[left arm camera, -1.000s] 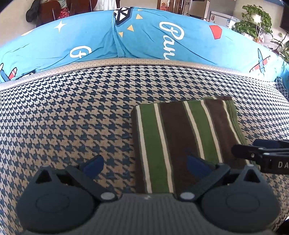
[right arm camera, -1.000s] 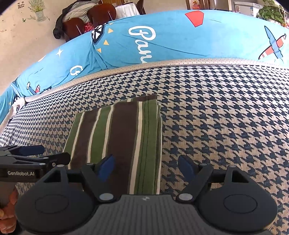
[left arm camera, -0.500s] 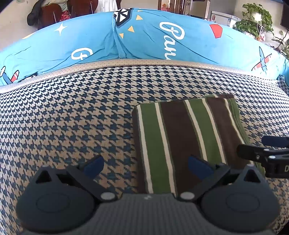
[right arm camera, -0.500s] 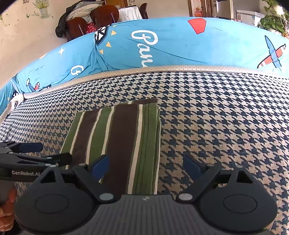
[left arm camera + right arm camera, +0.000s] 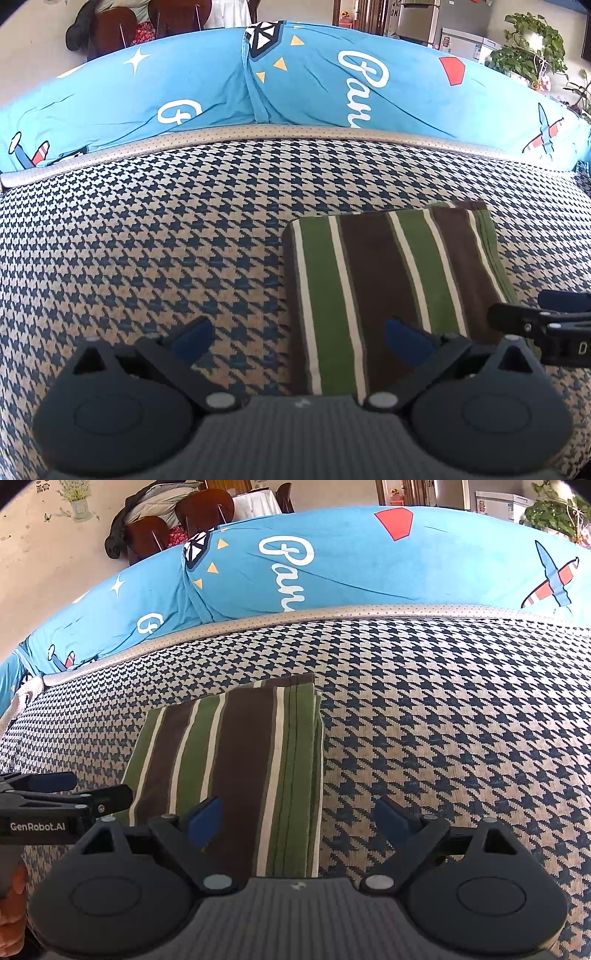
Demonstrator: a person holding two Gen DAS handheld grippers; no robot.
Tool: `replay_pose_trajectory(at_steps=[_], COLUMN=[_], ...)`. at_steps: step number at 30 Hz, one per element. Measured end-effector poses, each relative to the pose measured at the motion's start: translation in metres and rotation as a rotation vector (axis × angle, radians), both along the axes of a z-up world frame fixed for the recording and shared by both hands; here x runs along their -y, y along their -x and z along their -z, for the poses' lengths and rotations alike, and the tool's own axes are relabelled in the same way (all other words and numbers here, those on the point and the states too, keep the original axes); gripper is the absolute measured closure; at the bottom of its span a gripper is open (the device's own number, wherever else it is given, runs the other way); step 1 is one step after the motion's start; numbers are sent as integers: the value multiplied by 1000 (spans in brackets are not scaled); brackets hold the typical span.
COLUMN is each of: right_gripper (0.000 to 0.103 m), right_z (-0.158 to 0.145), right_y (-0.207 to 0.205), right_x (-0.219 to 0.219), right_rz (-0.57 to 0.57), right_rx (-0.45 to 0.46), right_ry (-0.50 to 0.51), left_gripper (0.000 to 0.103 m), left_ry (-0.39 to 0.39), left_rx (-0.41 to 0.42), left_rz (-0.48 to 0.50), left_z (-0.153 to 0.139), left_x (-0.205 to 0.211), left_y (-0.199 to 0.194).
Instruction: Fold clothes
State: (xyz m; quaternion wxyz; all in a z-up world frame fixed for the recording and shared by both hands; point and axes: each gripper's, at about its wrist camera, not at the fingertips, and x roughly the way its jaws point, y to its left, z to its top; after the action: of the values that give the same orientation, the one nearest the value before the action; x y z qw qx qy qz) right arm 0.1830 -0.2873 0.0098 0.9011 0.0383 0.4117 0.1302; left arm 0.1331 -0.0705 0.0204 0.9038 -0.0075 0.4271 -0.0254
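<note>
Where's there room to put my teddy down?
Lots of bare checked cover left of the folded striped cloth, up to the blue pillow, and more on its right. It's crowded at the cloth's near end, by both tools.

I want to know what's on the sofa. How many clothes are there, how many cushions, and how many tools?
Clothes: 1, a folded striped cloth lying flat on the seat.
Blue cushions: 2, one on the left and one on the right.
Tools: 2, the left tool and the right tool, both open and empty.
Total: 5
</note>
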Motion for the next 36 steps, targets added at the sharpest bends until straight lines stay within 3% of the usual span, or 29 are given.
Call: replay_pose_trajectory(at_steps=[36], right_gripper=[13], right_z=[0], right_y=[-1], right_x=[0], right_rz=[-3], right_rx=[-1], right_ry=[15], left_gripper=[0], left_ry=[-78], left_rx=[-9], left_rz=[6], left_z=[6], left_x=[-7], left_y=[-5])
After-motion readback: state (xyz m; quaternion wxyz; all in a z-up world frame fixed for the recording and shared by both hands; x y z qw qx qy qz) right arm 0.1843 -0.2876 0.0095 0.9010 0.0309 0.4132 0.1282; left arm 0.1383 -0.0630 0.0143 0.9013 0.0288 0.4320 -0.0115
